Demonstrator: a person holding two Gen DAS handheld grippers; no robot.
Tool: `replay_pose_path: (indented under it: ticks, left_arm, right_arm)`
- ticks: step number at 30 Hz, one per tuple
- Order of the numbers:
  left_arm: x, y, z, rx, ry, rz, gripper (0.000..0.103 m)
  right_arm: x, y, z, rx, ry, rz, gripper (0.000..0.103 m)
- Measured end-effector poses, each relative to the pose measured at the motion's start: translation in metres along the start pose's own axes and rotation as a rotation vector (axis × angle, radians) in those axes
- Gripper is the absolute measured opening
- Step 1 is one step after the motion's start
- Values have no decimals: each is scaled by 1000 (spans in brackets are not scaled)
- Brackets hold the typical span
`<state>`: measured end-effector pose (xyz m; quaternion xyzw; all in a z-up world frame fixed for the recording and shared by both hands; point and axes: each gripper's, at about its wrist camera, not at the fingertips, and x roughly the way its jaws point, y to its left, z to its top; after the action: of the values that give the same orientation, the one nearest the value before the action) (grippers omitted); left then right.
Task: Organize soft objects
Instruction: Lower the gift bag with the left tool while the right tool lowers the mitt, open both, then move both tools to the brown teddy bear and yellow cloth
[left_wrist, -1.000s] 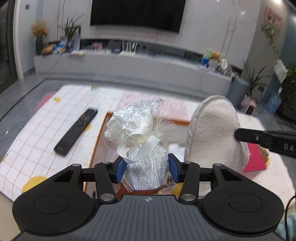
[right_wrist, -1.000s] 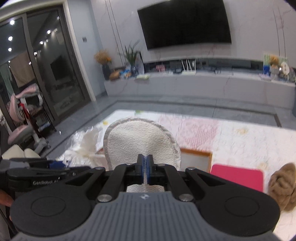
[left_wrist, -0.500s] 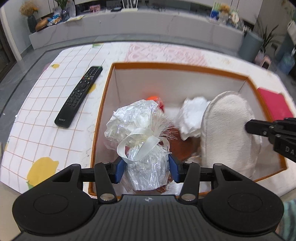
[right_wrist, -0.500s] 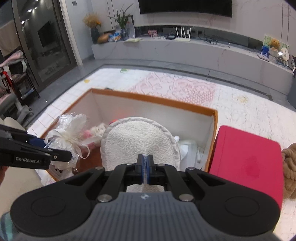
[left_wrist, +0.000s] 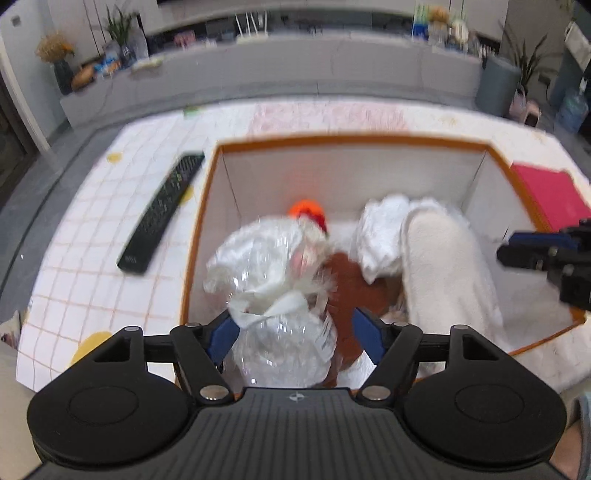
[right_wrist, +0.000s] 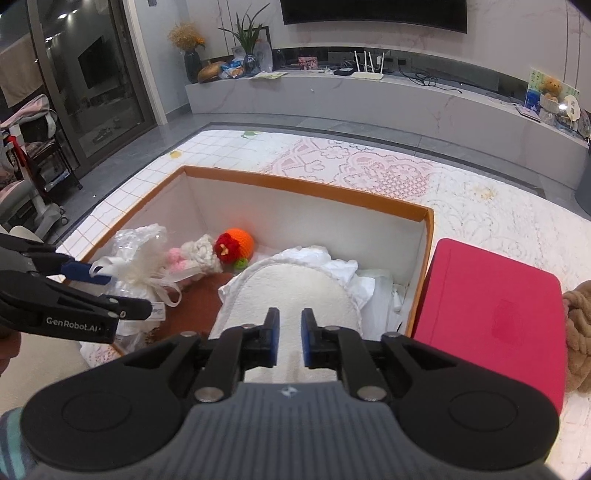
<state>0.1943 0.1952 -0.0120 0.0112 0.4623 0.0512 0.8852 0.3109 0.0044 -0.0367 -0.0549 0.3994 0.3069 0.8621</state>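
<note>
Orange-rimmed open cardboard box with white inner walls (right_wrist: 421, 236), set on a white patterned tabletop (right_wrist: 461, 206). Left gripper (left_wrist: 293, 326) poised over the near left part of the box, jaws spread apart; clear crinkled cellophane gift bundle tied with a cream ribbon (left_wrist: 273, 295) lying between the blue finger pads (left_wrist: 221, 334), left pad close against the wrapping, right pad standing clear of it. Firm contact not determinable through motion blur. Same bundle (right_wrist: 140, 266) in the right wrist view resting inside the box at its left wall, just beside a brown cloth (right_wrist: 192, 306) on the box floor.

Right gripper (right_wrist: 287, 341) poised over the near right part of the box, jaws parted by a narrow gap, holding nothing; cream fleecy oval slipper (right_wrist: 295, 291) lying below and beyond the blue pads (right_wrist: 271, 343), sole up, on crumpled white fabric (right_wrist: 332, 266). Same slipper (left_wrist: 447, 273) in the left wrist view leaning along the right side of the box.

Orange crocheted ball with a red flower (right_wrist: 234, 243) near the far wall, touching a cream and pink knitted toy (right_wrist: 192, 251). Red flat rectangular pad (right_wrist: 487, 314) just right of the box; brown plush item (right_wrist: 578, 332) at the far right edge. Black remote control (left_wrist: 162, 214) on the tabletop left of the box.
</note>
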Motion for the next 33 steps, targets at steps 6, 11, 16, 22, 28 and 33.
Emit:
replay_pose_path:
  ticks: [6, 11, 16, 22, 28, 33]
  left_arm:
    - [-39, -15, -2, 1, -190, -9, 82]
    - [-73, -42, -8, 14, -329, -53, 82]
    - [-97, -85, -20, 85, -434, -130, 80]
    - [-105, -149, -29, 176, -494, -250, 79]
    - [-92, -215, -25, 258, -452, -338, 78]
    - [-79, -264, -18, 265, -423, -413, 76]
  right_arm:
    - [-32, 0, -7, 8, -60, 15, 31]
    - [-72, -8, -22, 34, -141, 15, 37]
    - [-111, -22, -45, 56, -211, -15, 39]
    - [-151, -54, -77, 81, -248, -103, 40]
    - [-176, -101, -108, 150, -218, -213, 46]
    - [-188, -146, -130, 210, -201, -307, 46]
